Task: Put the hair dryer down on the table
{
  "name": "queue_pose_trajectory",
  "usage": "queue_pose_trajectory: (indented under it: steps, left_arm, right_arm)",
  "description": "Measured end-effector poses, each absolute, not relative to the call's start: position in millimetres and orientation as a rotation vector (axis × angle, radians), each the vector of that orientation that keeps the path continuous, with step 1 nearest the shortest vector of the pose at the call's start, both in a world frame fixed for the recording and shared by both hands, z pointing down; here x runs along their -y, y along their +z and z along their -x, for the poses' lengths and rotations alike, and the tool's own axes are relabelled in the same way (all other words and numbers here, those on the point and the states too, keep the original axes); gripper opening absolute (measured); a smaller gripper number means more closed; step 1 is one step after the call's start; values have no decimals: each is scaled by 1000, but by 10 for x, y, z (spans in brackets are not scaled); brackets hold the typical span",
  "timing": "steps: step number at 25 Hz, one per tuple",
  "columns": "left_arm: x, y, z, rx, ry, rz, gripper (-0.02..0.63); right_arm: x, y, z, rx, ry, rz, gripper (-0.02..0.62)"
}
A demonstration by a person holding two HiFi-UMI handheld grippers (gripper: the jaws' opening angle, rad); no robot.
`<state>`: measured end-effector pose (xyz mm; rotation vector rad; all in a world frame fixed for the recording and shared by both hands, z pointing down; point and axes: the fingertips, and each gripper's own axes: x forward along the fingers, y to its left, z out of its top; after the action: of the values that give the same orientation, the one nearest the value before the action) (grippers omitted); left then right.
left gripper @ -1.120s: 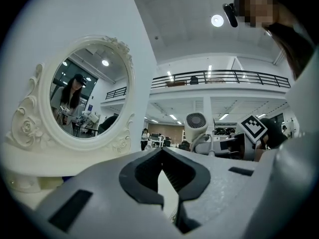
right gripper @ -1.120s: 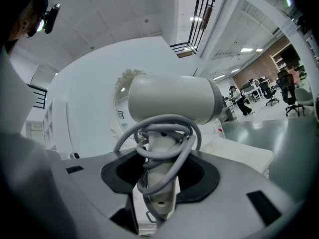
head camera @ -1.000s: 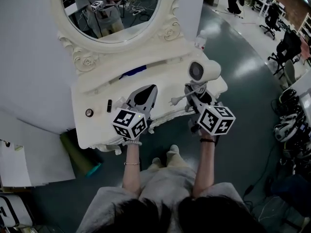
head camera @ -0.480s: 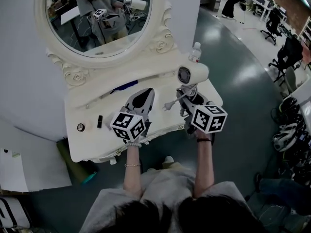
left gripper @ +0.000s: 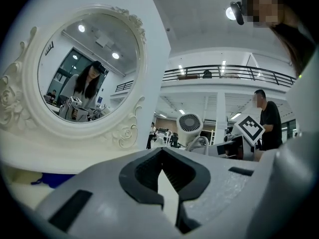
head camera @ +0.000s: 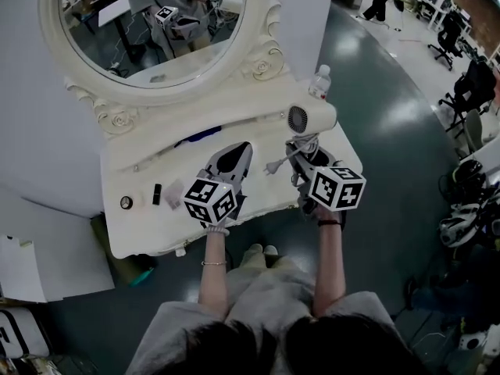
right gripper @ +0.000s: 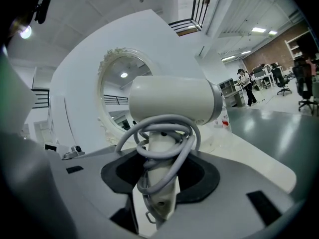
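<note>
Over the right end of the table (head camera: 141,233) the dryer (head camera: 311,119) hangs upright, barrel on top and pointing across the table toward the right edge. The right gripper (head camera: 306,155) pinches its handle, both pads pressed against it. The cord (right gripper: 167,133) is looped round the handle just above the jaws, and the plug (head camera: 272,166) sticks out to the left.

The left gripper (head camera: 232,159) hovers beside it over the middle of the table. Its jaws are pressed together at the tips and nothing is between them.

By my reading the task is only partly done: the dryer has been brought over the table, but it is not yet put down. It seems to be clear of the surface, though neither view shows the handle's lower end against the tabletop, so how much drop remains is uncertain.

What is left is to lower the dryer, lay it on its side on bare tabletop, and spread the jaws to let go. There is free space below it. A bottle (head camera: 319,80) stands at the back corner, near the barrel, and the mirror (head camera: 148,22) rises behind.
</note>
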<state>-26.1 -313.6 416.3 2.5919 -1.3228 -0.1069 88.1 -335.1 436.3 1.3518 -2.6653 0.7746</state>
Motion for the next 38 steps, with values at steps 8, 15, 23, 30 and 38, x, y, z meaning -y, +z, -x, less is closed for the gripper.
queue_pose_trajectory:
  steps: [8,15,23,30,38]
  left_arm:
    - [3374,4450,316,1284,-40,-2534,5]
    - [3442,4777,244,1224,18,-2474,5]
    - [3466,5103,233,1181,57,-2413,5]
    - [3433,5371,237,1153,99,-2367,5]
    - [3414,5567,192,1107,135,-2337,5]
  right_arm:
    - [3573,4676,-849,2578,841,-1325,184]
    - [3608,5055,-823,2481,907,-1265,184]
    - [3650,5398,-826,2367,909,-1201,184]
    - [3653,5667,-821,2274,890,-1154,184]
    - [3683,5831,-751,2207,873,-1089,184]
